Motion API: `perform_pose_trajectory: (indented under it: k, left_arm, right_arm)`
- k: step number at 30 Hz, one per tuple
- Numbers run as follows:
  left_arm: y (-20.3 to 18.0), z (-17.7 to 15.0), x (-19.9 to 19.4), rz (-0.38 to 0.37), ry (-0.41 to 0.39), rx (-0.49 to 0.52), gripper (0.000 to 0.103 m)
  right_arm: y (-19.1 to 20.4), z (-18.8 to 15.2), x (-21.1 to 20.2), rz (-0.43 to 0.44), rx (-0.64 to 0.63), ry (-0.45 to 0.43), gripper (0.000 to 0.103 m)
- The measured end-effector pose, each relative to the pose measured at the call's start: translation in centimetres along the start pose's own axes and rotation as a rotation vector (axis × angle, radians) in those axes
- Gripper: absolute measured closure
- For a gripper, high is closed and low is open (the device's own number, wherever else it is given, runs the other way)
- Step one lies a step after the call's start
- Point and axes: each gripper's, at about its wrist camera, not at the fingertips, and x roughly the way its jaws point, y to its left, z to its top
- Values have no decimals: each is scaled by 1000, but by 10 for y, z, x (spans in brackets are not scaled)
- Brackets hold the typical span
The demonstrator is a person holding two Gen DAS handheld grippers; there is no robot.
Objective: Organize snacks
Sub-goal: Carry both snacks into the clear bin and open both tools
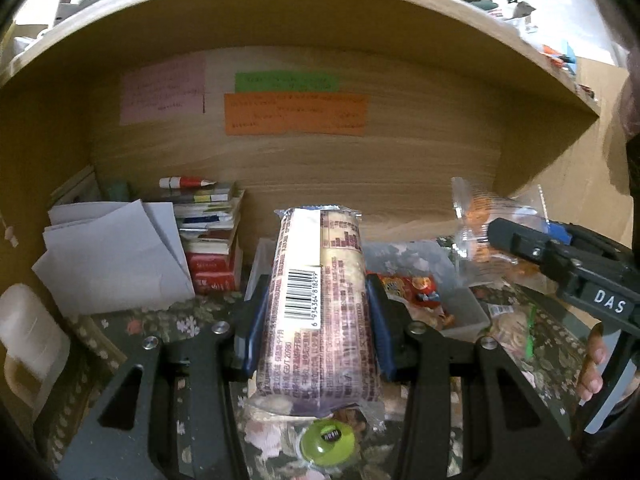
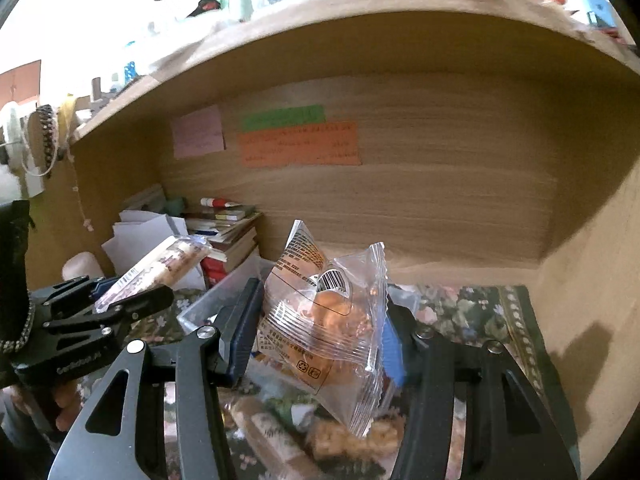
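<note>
My left gripper (image 1: 316, 312) is shut on a long purple-and-cream biscuit pack (image 1: 316, 292) with a barcode, held above the floral cloth. It also shows in the right wrist view (image 2: 156, 270), at the left. My right gripper (image 2: 316, 332) is shut on a clear bag with an orange pastry (image 2: 324, 320), held above a clear plastic bin (image 2: 216, 296). That bag shows in the left wrist view (image 1: 480, 216), at the right. The bin (image 1: 468, 308) holds a red snack packet (image 1: 412, 292).
A wooden shelf back (image 1: 320, 168) carries pink, green and orange notes. White papers (image 1: 116, 256) and stacked books (image 1: 212, 236) stand at the left. A green round snack (image 1: 328, 438) and loose snack packs (image 2: 352, 436) lie on the floral cloth (image 2: 480, 312).
</note>
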Motion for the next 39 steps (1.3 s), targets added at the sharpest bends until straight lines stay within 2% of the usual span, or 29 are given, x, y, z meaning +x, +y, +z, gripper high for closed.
perform_pose_trajectory:
  k: [12, 21, 22, 28, 32, 39]
  left_arm:
    - [19, 5, 60, 21, 87, -24, 58]
    - [34, 0, 100, 24, 157, -29, 58]
    - [35, 0, 104, 24, 163, -26, 58]
    - [34, -3, 111, 20, 175, -19, 57]
    - [31, -1, 98, 19, 144, -14, 47]
    - [27, 1, 66, 12, 90, -4, 39]
  right_arm:
    - [3, 10, 88, 25, 1, 172, 54]
    - [2, 7, 135, 22, -9, 279, 53]
    - [2, 7, 138, 24, -11, 285, 56]
    - [5, 10, 141, 20, -30, 297, 56]
    - [4, 11, 133, 5, -37, 283, 52]
    - [-1, 12, 96, -15, -43, 221, 47]
